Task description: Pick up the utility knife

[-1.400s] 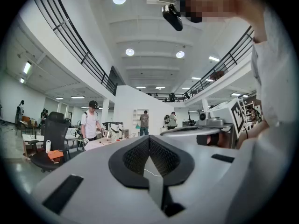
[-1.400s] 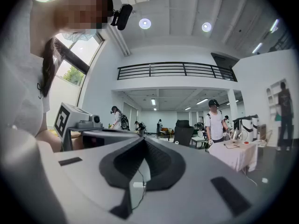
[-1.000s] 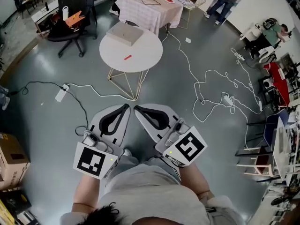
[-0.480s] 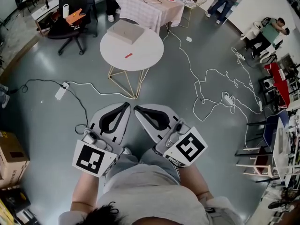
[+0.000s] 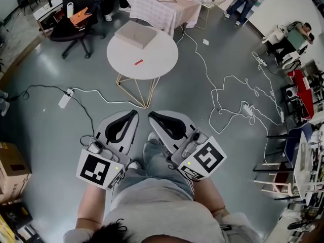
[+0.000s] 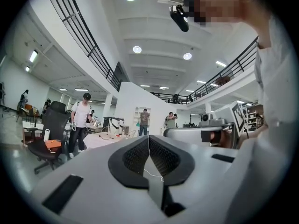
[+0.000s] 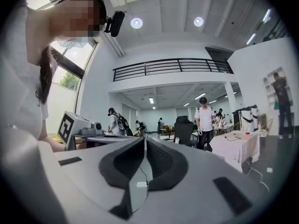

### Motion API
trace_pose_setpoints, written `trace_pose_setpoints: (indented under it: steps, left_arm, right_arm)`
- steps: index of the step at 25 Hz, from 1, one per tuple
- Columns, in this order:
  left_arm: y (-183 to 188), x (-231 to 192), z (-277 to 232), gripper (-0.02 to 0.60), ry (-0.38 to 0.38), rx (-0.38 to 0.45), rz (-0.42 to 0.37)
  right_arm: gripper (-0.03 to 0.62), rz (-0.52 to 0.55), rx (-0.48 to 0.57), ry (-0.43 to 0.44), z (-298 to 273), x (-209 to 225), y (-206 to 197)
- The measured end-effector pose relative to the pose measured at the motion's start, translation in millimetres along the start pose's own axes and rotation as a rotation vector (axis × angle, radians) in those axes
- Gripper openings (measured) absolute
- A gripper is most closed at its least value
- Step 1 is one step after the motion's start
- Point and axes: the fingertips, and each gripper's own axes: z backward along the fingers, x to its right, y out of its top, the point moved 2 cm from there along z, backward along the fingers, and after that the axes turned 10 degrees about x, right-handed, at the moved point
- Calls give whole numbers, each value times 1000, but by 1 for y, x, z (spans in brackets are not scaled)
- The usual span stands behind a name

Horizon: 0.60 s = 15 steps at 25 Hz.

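Observation:
A small red object [image 5: 138,62], seemingly the utility knife, lies on the round white table [image 5: 157,59] far ahead in the head view, next to a flat beige box [image 5: 134,35]. Neither gripper view shows it. My left gripper [image 5: 132,113] and right gripper [image 5: 151,116] are held side by side close to my body, well short of the table, tips pointing toward it. In the left gripper view, the left gripper [image 6: 149,139] has its jaws meeting with nothing between them. The right gripper [image 7: 144,139] looks the same in its own view.
White cables [image 5: 223,92] trail over the grey floor to the right, and a power strip [image 5: 66,101] with its cord lies to the left. Behind the round table stand a black office chair [image 5: 76,27] and a cloth-covered table [image 5: 162,6]. A cardboard box [image 5: 12,166] sits at far left.
My leg has come forward between the grippers and the right gripper has shifted slightly right. The round table sits a little differently in the head view. Both grippers stay shut.

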Motion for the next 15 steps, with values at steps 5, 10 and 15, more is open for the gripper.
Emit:
trace_pose_setpoints:
  steps: [5, 10, 15]
  left_arm:
    - [-5, -31, -32, 12, 33, -15, -19]
    - [-11, -58, -82, 12, 59, -11, -42]
    - [-14, -81, -131, 12, 93, -7, -54]
  right_arm:
    - [14, -1, -2, 61, -29, 37, -5]
    - [15, 7, 0, 114, -57, 87, -6]
    - [16, -3, 4, 147, -77, 140, -3]
